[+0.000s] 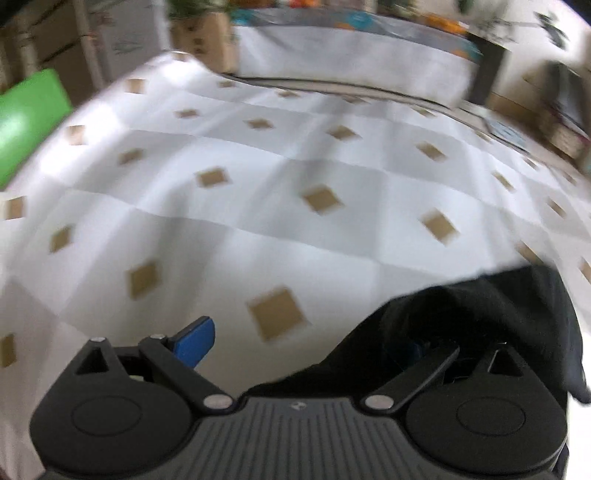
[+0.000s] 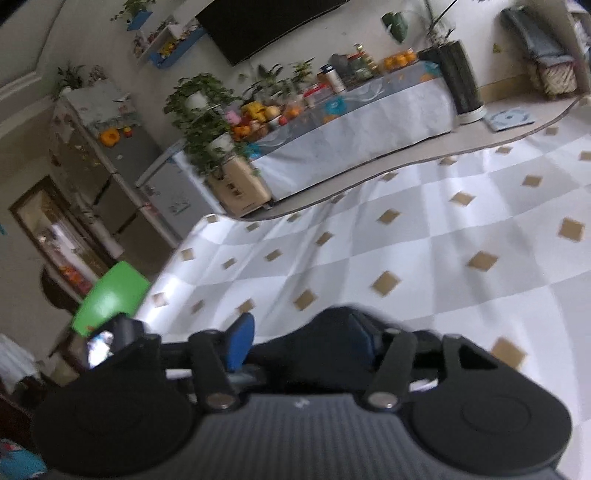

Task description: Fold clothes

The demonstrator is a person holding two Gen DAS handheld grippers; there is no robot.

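Note:
A black garment (image 1: 480, 317) hangs over the right finger of my left gripper (image 1: 301, 343) and hides that finger's blue pad. The left blue pad (image 1: 195, 341) is bare and far from it, so this gripper is open, above the white tablecloth (image 1: 258, 166) with tan diamonds. In the right wrist view a bunch of the black garment (image 2: 306, 347) fills the narrow gap between the two blue pads (image 2: 240, 341) of my right gripper (image 2: 301, 341). That gripper is shut on the cloth and held tilted above the tablecloth (image 2: 424, 236).
A green stool (image 2: 110, 299) stands off the table's left corner. Behind the table is a long cloth-covered sideboard (image 2: 351, 136) with fruit, jars and potted plants, a cardboard box (image 2: 240, 190), a dark television (image 2: 266, 26) and a fridge (image 2: 122, 155). Both views are motion-blurred.

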